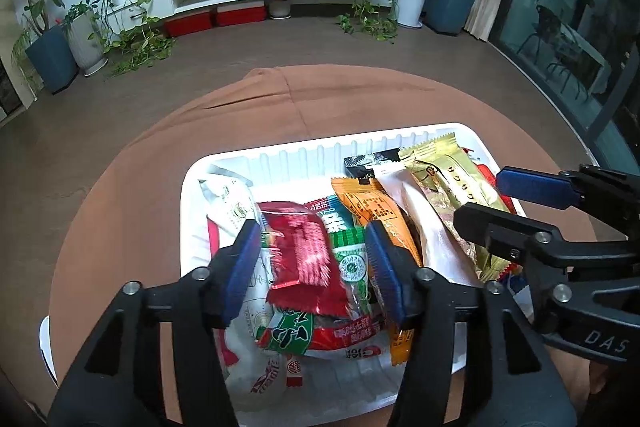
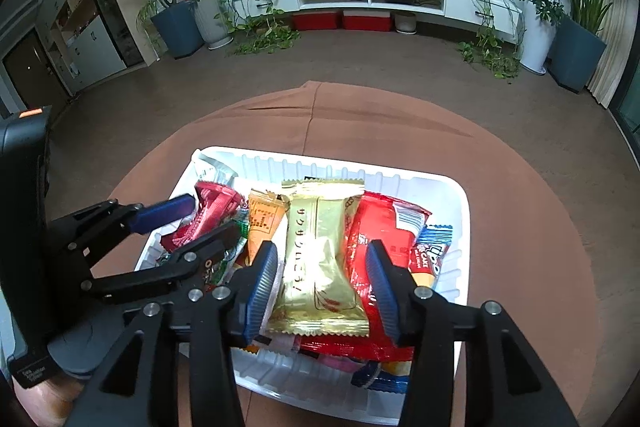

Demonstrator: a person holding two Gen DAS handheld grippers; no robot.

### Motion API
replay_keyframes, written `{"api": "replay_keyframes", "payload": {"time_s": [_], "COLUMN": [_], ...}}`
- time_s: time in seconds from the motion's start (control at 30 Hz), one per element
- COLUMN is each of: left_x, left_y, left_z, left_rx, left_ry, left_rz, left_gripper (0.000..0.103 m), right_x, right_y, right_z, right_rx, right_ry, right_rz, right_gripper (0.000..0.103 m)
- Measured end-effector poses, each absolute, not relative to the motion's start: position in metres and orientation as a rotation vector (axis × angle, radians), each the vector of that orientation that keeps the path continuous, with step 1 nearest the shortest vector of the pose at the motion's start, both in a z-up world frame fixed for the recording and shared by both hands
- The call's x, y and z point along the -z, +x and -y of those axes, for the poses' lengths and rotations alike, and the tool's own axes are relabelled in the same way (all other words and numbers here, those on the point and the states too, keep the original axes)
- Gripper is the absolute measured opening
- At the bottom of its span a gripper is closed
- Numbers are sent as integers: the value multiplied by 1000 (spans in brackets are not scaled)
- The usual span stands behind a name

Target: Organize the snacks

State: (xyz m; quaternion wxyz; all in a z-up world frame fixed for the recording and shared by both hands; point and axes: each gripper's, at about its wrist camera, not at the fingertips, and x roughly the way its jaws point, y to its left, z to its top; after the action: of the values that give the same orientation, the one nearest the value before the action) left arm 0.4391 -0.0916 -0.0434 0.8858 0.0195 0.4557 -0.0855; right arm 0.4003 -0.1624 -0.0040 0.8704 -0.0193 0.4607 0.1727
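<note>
Snacks fill a white tray (image 1: 192, 187) that sits on a brown cloth (image 1: 240, 107) over a round table. We hold 2 grippers over it, both tilted down at the pile.

Our left gripper (image 1: 312, 259) hangs over the tray's left half with its blue pads spread. Between them lies a red packet (image 1: 304, 259), blurred in the left view, beside a green-and-white packet (image 1: 352, 267). The pads do not press on either, so the gripper is released. An orange packet (image 1: 372, 207) lies just to the right of its right pad.

Our right gripper (image 2: 322, 283) hangs over the tray's middle, jaws parted too. A gold packet (image 2: 316, 267) lies between its pads with a gap on each side, so nothing is grasped. A red bag (image 2: 372, 227) lies against the gold packet's right edge, and a blue-and-white bar (image 2: 434, 251) lies beyond that near the tray's right wall.

In each view the other gripper shows at the side, just beside ours, its fingers apart.
</note>
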Motion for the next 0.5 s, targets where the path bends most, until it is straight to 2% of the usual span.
{"api": "replay_keyframes", "payload": {"time_s": [0.13, 0.27, 0.5], "left_x": [41, 38, 24], "left_y": [437, 432, 419], "left_z": [93, 92, 82], "left_rx": [178, 175, 169], "left_ry": [48, 41, 22], "left_rz": [-937, -926, -899], "left_gripper": [54, 61, 62], "right_x": [0, -3, -11], "right_y": [397, 395, 389], "right_z": [164, 166, 171], "right_rx": [-357, -352, -343], "right_ry": [-45, -49, -37], "right_rz": [-952, -943, -915], "right_gripper": [54, 56, 61]}}
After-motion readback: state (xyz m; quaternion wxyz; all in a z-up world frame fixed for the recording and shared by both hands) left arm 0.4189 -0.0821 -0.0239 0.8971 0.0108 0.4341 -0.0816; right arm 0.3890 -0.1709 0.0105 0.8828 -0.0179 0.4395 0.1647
